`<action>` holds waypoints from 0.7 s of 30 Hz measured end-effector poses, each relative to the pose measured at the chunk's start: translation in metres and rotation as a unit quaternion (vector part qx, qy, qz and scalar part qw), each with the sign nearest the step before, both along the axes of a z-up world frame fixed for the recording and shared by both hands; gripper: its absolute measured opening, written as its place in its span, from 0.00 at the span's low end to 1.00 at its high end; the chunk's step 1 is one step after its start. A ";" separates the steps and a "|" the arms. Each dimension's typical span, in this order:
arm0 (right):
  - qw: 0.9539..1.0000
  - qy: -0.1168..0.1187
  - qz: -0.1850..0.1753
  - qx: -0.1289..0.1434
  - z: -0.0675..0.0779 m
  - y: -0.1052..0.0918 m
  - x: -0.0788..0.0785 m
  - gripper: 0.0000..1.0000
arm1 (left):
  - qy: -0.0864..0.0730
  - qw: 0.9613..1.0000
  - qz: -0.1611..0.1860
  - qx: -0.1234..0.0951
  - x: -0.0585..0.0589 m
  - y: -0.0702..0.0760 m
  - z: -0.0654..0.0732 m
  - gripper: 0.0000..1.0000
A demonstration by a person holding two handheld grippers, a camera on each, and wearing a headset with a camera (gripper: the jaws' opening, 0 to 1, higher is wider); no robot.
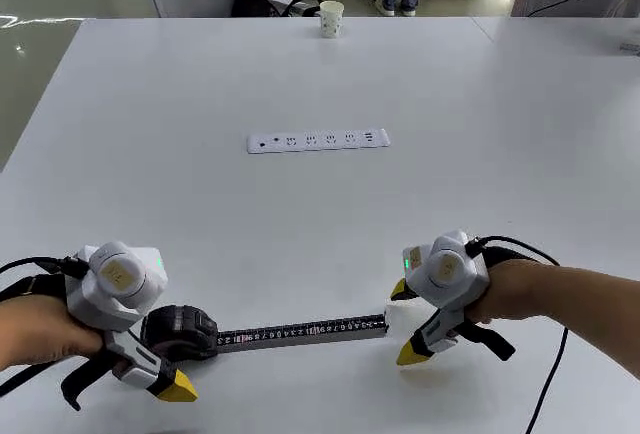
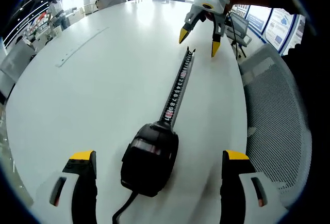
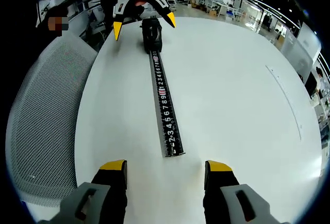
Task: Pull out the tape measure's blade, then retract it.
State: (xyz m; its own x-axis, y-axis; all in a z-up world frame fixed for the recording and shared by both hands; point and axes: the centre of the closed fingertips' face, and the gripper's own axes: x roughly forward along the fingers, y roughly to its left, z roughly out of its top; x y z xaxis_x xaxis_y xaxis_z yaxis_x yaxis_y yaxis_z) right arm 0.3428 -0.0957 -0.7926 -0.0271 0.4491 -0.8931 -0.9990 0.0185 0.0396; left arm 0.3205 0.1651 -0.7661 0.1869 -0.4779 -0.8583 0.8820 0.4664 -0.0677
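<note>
A black tape measure case (image 1: pixel 182 331) lies on the white table (image 1: pixel 300 224), and its blade (image 1: pixel 300 332) runs flat to the right. My left gripper (image 1: pixel 165 349) is open, one jaw on each side of the case (image 2: pixel 149 157), apart from it. The blade's hook end (image 3: pixel 174 152) rests just in front of my right gripper (image 3: pixel 166 167), which is open and holds nothing. In the head view the right gripper (image 1: pixel 404 322) sits at the blade's right end. The left gripper view shows the right gripper (image 2: pixel 198 43) beyond the blade (image 2: pixel 178 87). The right gripper view shows the left gripper (image 3: pixel 144 26) over the case (image 3: pixel 152 33).
A white power strip (image 1: pixel 318 140) lies mid-table and a paper cup (image 1: pixel 331 18) stands at the far edge. A grey mesh chair (image 3: pixel 46 115) is beside the near table edge. People stand in the far background.
</note>
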 end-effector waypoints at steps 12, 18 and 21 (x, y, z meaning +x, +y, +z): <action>0.997 -0.005 -0.062 0.041 0.007 0.001 0.008 0.82 | -0.019 0.999 0.041 -0.024 0.009 0.004 0.006 0.99; 0.995 -0.001 -0.080 0.050 0.007 -0.002 0.007 0.87 | -0.011 0.997 0.071 -0.039 0.009 0.006 0.009 0.99; 0.994 0.003 -0.097 0.059 0.006 -0.003 0.008 0.95 | -0.010 0.996 0.081 -0.045 0.008 0.006 0.009 0.99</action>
State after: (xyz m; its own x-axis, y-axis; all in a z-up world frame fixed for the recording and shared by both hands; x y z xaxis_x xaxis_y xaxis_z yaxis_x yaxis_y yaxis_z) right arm 0.3509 -0.0984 -0.7865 0.0651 0.5485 -0.8336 -0.9770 0.2051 0.0586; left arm 0.3284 0.1713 -0.7569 0.2848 -0.5148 -0.8086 0.7976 0.5952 -0.0981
